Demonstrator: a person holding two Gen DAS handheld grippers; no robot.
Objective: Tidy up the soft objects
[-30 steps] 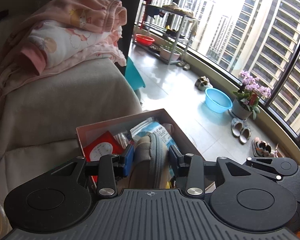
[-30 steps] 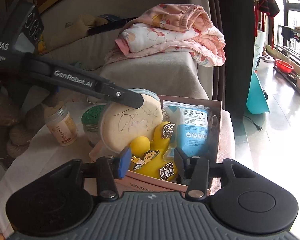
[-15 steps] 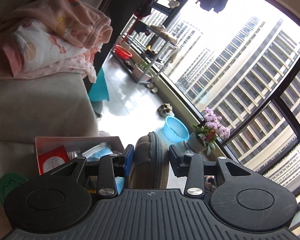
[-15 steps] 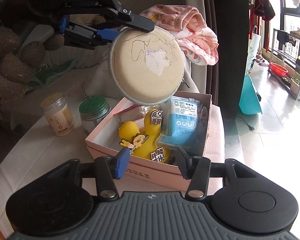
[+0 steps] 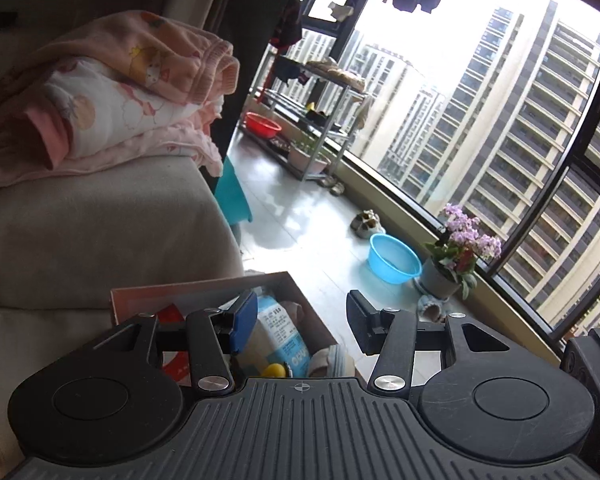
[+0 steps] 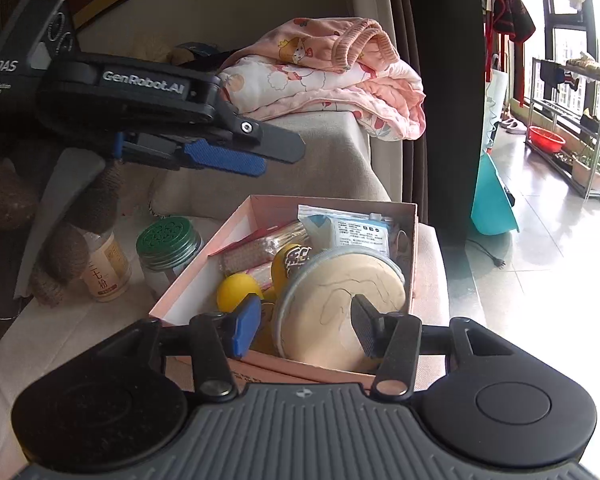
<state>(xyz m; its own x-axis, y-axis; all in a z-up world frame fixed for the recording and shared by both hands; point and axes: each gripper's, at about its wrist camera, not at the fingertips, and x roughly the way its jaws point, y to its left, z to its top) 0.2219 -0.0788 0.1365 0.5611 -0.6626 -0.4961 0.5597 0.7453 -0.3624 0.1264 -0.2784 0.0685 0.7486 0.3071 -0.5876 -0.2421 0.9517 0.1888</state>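
Your left gripper, jaws opening and empty, hangs above the box; the round pouch lies flat just beyond your half-open, empty right gripper.

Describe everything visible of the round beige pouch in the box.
The pouch is a flat beige disc with a grey-blue zipper rim and thin dark squiggly lines on its face. It looks soft. It lies tilted in the pink box, leaning on the yellow toy and blue packet. No gripper touches it.
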